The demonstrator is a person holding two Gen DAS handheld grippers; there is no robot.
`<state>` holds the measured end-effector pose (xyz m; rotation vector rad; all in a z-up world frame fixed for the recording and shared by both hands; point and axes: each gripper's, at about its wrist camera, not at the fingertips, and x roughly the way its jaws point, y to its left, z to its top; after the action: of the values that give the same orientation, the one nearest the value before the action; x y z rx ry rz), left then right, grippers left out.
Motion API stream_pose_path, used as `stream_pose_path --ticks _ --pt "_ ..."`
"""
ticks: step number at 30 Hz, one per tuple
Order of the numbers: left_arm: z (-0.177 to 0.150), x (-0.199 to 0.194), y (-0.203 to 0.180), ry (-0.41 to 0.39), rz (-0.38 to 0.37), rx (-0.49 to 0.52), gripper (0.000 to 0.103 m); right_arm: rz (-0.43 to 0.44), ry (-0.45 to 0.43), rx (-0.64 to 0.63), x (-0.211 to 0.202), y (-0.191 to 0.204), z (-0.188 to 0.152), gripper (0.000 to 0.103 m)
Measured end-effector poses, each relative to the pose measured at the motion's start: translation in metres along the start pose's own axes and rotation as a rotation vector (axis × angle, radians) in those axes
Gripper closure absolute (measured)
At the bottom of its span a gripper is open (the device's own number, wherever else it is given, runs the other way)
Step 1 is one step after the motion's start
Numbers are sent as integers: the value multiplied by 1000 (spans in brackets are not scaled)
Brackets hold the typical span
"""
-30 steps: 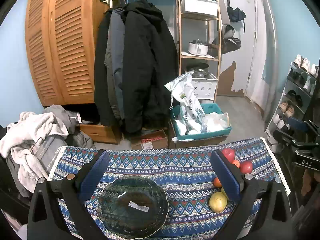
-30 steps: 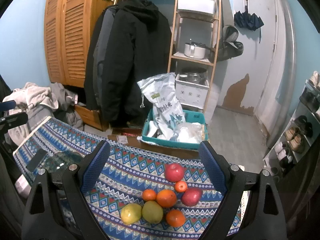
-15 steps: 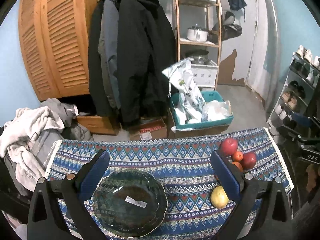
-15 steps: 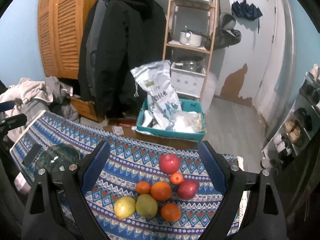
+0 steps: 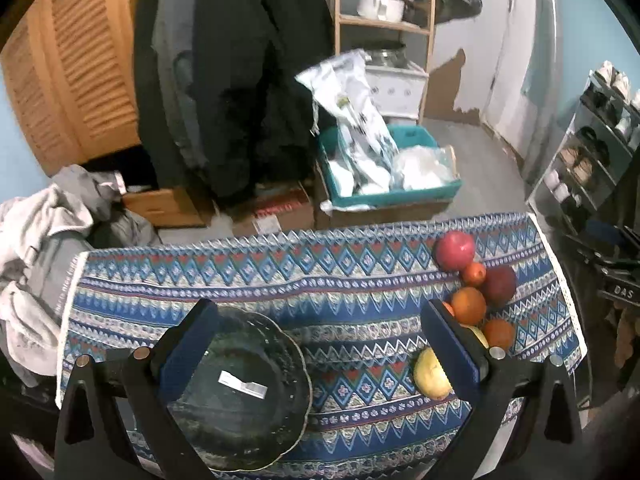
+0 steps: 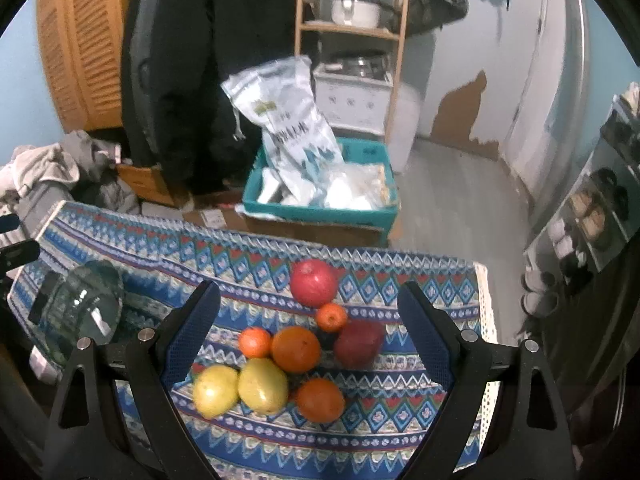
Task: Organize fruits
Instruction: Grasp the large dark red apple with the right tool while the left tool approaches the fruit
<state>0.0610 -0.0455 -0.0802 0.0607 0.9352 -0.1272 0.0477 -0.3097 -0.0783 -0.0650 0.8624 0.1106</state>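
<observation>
A dark green glass plate with a white sticker sits on the patterned tablecloth at the left; it shows in the right wrist view as the plate. Several fruits lie at the right end: a red apple, a darker apple, a large orange, a small orange, two yellow fruits. My left gripper hangs open above the plate's right side. My right gripper is open above the fruit pile, holding nothing.
Beyond the table stand a teal crate with white bags, hanging dark coats, a wooden shelf with pots, a heap of clothes at left and a shoe rack at right.
Both grippers have moved forward and tilted down over the table, so the plate and the fruits show larger and higher in view. Neither gripper has changed its opening.
</observation>
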Motion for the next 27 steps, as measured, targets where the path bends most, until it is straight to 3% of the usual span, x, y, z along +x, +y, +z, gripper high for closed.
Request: stream_pose_path --ticks 8,15,27 --pt "0 31 -23 38 27 72 1 -15 130 62 52 -34 -11 14" --pt "-1 67 -35 125 -49 73 1 -29 231 95 95 -55 -24 14" --pt "-8 123 -53 225 -48 98 1 -14 365 182 152 -80 -46 14"
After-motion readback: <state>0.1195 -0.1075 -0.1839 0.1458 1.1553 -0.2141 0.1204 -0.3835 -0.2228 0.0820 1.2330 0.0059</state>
